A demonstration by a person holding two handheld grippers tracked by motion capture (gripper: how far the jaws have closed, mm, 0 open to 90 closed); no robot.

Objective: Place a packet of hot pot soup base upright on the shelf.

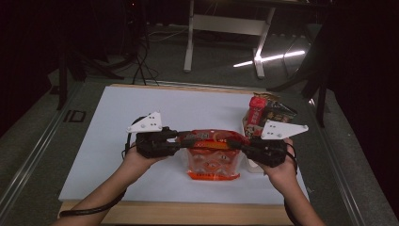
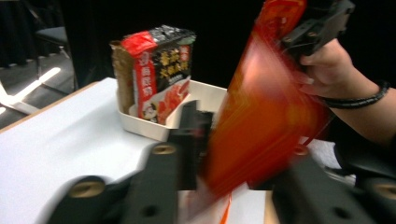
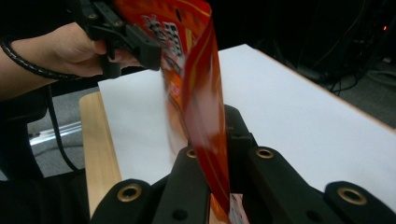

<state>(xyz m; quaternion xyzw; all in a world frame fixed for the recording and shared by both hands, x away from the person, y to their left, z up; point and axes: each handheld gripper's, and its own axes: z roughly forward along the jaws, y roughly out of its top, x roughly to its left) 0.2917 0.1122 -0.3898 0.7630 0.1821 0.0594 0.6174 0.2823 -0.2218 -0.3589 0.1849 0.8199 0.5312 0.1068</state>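
Here we hold an orange snack bag (image 1: 211, 155) up between our two grippers, low in the middle of the high view, above the white table (image 1: 141, 108). Our left gripper (image 1: 181, 138) meets the bag's top left corner and our right gripper (image 1: 237, 143) its top right corner, so the bag hangs between them with its bottom edge close to the table's near side.

In the right gripper view the black jaws are clenched on the bag, the thin film squeezed between them in the lower middle of the frame, while the left gripper (image 3: 152, 51) sits at the upper left against the bag's (image 3: 201, 93) far corner.

In the left gripper view the jaws stand apart; the blurred bag (image 2: 261, 116) lies between them, right of centre, and the pads do not press on it.

Behind, toward the upper right of the table in the high view, a white tray (image 1: 245, 126) holds upright red and black packets (image 1: 266, 115), well apart from the bag.
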